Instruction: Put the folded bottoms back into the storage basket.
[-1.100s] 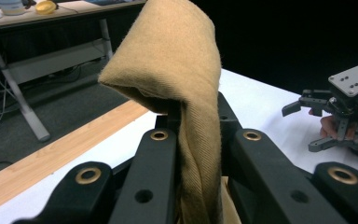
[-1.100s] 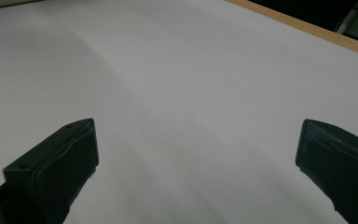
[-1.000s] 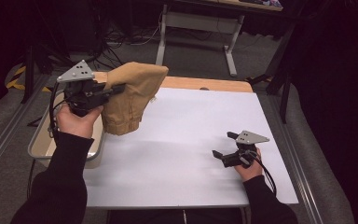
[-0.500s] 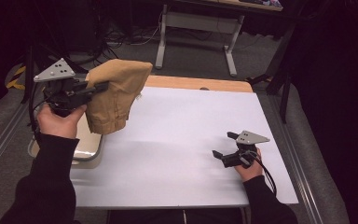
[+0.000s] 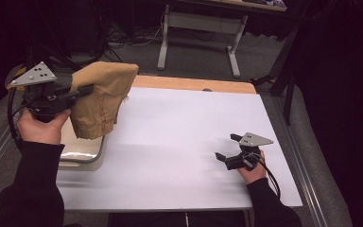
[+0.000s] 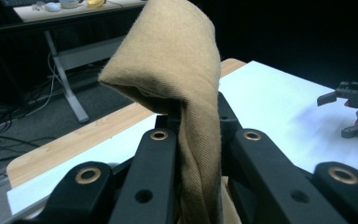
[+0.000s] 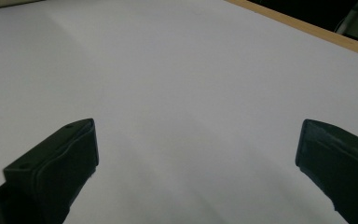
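You've got one tan cloth pinched in your left gripper — jaws clamped tight on a fold of it. It's held up off the table's left edge, hanging over the single grey bin there. In the left gripper view the cloth drapes over the jaws. Your right gripper sits low over the white tabletop with its two jaws spread wide — nothing between them. So: one cloth, one bin, two grippers.
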`<act>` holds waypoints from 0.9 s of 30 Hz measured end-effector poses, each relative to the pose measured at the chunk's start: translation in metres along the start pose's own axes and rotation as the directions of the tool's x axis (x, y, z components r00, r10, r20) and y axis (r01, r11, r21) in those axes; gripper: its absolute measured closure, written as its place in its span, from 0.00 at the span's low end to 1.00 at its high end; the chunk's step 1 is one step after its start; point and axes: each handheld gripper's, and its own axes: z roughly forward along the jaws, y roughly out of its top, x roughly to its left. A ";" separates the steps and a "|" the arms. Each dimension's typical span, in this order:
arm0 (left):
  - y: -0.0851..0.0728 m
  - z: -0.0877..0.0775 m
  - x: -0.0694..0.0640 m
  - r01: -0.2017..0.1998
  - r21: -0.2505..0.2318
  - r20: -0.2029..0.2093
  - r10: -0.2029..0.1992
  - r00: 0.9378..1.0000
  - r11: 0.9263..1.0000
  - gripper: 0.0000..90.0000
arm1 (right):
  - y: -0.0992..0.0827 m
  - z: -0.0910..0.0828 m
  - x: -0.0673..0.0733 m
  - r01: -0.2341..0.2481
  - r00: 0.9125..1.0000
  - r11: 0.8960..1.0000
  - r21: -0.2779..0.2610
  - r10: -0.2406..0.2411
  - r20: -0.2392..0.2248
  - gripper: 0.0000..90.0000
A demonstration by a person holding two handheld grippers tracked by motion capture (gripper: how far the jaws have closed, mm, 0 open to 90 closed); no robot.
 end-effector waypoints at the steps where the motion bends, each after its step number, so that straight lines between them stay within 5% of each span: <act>1: -0.001 -0.002 0.001 -0.002 0.001 -0.006 0.002 1.000 1.000 0.92 | 0.000 0.000 0.000 0.000 1.000 1.000 0.000 0.000 0.000 0.00; 27: -0.032 -0.046 0.009 0.020 0.064 -0.074 -0.015 0.997 0.998 0.92 | 0.000 0.001 0.002 0.010 1.000 1.000 0.005 -0.010 -0.015 0.00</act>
